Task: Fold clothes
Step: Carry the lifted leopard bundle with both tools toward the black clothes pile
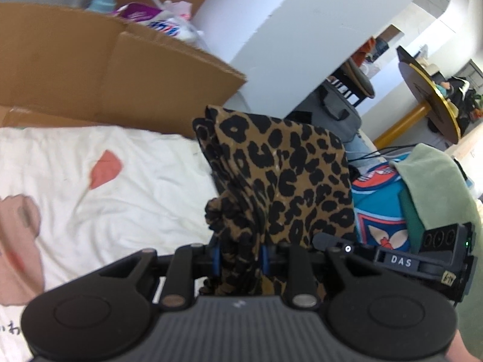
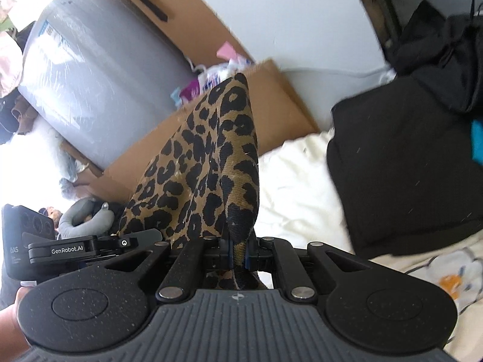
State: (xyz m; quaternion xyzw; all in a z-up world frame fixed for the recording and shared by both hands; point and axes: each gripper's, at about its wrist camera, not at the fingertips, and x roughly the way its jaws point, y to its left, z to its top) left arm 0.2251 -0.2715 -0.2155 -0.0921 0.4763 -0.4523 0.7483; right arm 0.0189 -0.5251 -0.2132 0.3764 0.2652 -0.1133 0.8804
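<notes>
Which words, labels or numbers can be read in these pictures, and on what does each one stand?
"DAS": black camera module.
"GenRobot.AI": black module.
"DAS", faint and partly cut off: dark block.
Handwritten white tag: too unclear to read.
Print on the packet and the sheet: blurred or cut off.

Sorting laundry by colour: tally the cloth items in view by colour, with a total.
Leopard print garment: 1
White printed sheet: 1
Green cloth: 1
Blue patterned cloth: 1
Black garment: 1
Total: 5
</notes>
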